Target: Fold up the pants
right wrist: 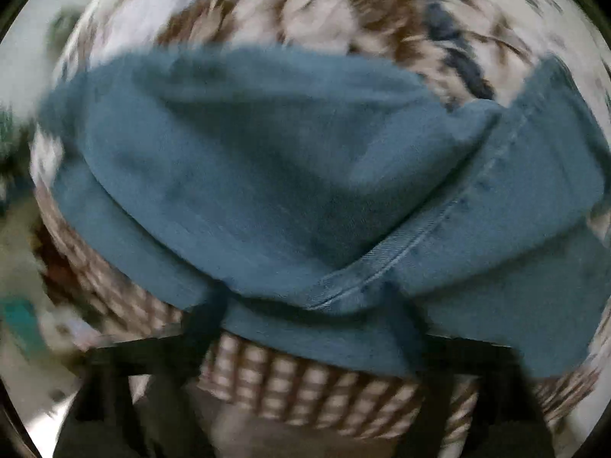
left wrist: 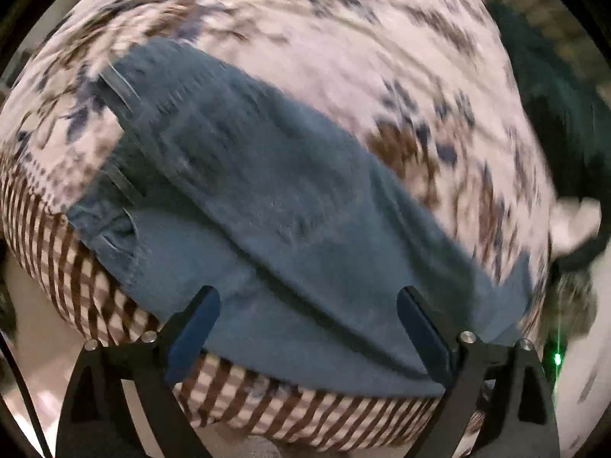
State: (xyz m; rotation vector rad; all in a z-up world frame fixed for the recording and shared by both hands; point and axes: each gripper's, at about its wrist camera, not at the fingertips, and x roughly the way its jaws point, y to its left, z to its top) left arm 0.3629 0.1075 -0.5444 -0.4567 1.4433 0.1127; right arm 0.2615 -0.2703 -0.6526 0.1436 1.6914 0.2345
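You have one pair of blue pants [left wrist: 267, 198] across the middle of the frame and one flowered, checked bedcover [left wrist: 343, 38] beneath. Two grippers: the left [left wrist: 307, 328], the right [right wrist: 305, 324].

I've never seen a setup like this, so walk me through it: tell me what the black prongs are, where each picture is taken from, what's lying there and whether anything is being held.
The black prongs are the two fingers of a hand-held gripper; a person carries one in each hand. Each picture comes from a fisheye camera on a gripper, looking forward along its fingers, hence the round, warped and blurred look.

The left gripper stands open over blue denim pants, holding nothing. The right gripper is blurred; its fingers reach the edge of the same pants, but a grip cannot be confirmed.

The pants lie on a flowered cloth with a brown checked border.
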